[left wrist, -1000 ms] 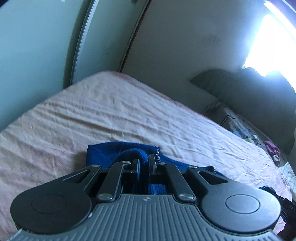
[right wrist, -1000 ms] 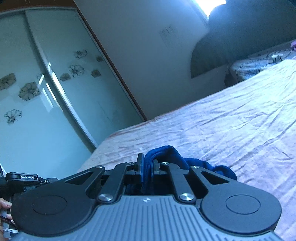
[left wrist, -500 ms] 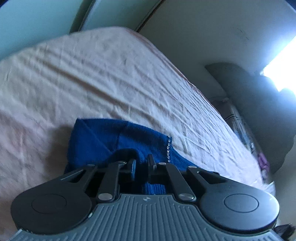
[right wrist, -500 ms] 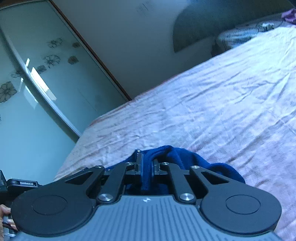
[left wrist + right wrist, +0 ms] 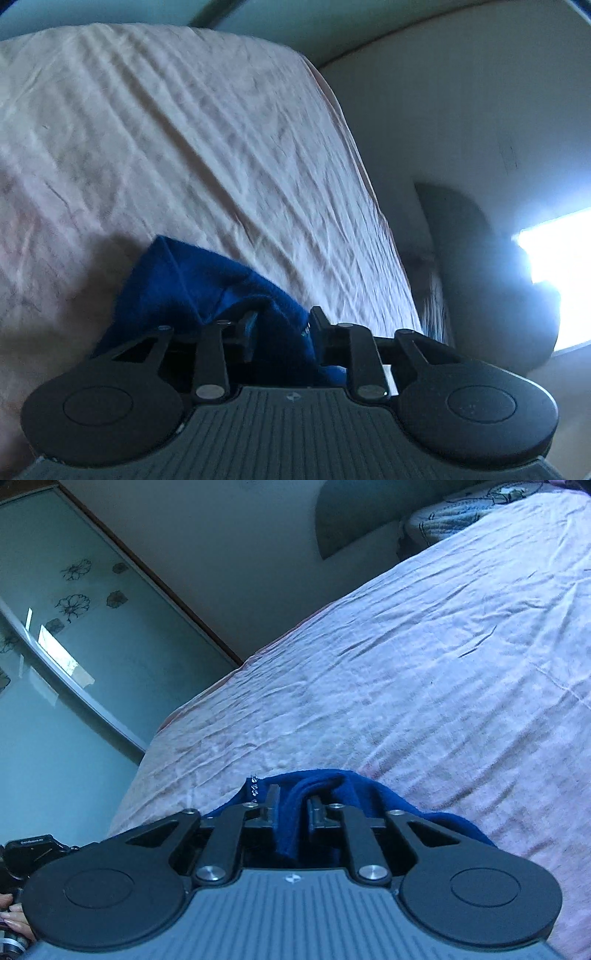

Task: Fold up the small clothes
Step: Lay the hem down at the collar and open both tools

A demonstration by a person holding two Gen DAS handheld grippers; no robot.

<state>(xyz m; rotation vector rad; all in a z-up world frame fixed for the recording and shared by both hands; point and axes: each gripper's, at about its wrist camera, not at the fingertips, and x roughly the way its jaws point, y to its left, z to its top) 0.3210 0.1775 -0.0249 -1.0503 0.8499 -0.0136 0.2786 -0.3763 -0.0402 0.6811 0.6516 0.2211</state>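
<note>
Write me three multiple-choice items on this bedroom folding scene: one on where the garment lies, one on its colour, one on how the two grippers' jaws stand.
1. Where does the garment lie?
A. on the pink bedsheet
B. on the patterned pillow
C. against the glass wardrobe door

2. What colour is it?
A. red
B. dark blue
C. white

3. How do the jaws stand?
A. both clamped tight on cloth
B. one open, one shut
C. both parted, cloth between them

Answers:
1 A: blue cloth rests on the wrinkled bedsheet.
2 B: it shows dark blue in both wrist views.
3 C: the left gripper and right gripper have just been opening; gaps show beside the fold.
</note>
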